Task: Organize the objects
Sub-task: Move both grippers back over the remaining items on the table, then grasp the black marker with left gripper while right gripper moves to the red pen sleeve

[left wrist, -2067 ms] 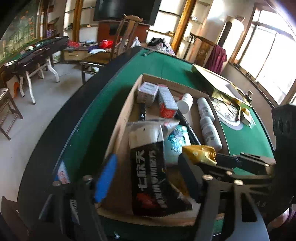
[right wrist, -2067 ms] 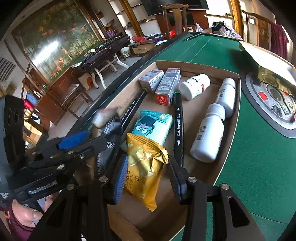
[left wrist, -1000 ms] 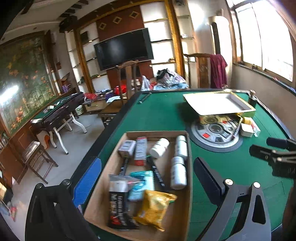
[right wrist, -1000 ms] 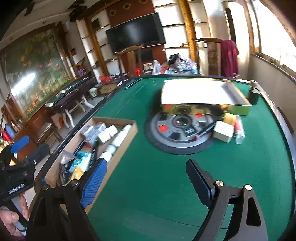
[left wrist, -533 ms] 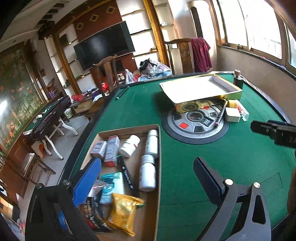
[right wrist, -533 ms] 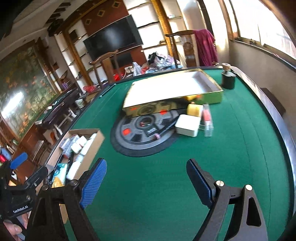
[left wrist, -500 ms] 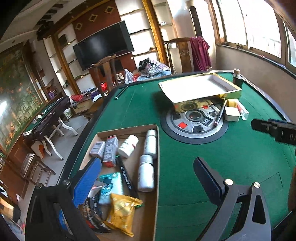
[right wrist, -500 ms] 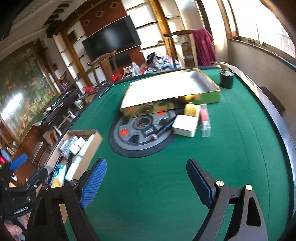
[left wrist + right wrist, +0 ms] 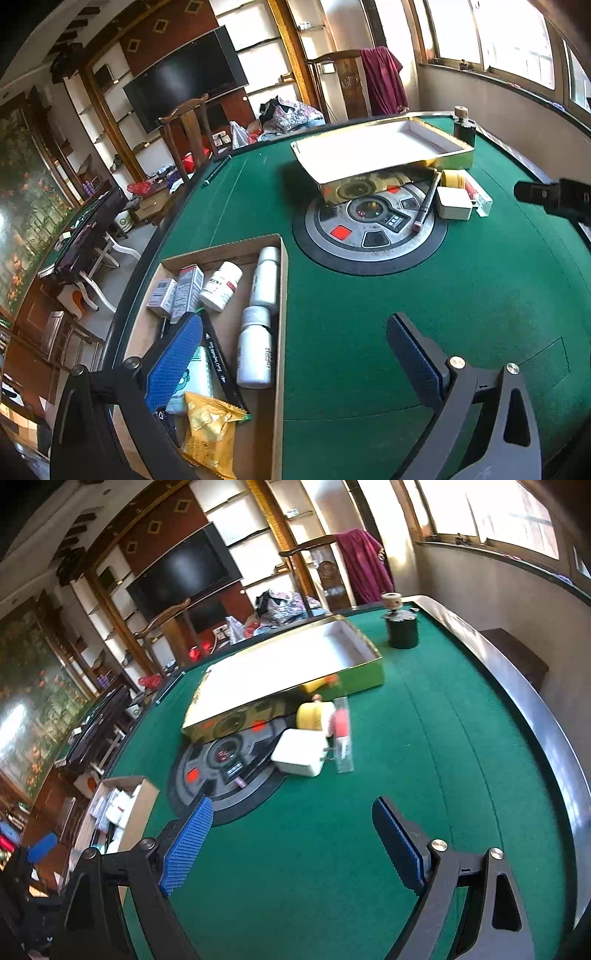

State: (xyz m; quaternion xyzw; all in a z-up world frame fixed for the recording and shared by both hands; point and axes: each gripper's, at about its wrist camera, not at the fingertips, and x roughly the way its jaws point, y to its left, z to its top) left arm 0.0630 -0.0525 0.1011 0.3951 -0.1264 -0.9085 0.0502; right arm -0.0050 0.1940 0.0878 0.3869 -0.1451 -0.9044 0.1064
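While both empty, left gripper (image 9: 295, 354) gapes over cardboard box (image 9: 279, 295) (packed); right gripper (image 9: 291, 834) wide above green felt (image 9: 424, 738).

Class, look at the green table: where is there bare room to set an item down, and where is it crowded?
Bare felt lies between the white box and the table's right rim, and in front of the round panel. The cardboard tray is packed.

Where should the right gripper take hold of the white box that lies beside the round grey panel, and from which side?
Grip the white box across its two long flat sides, coming down from above. It lies flat on the green table, the clear case sits close on one side, so a low sideways approach looks crowded. The right gripper is open and empty.
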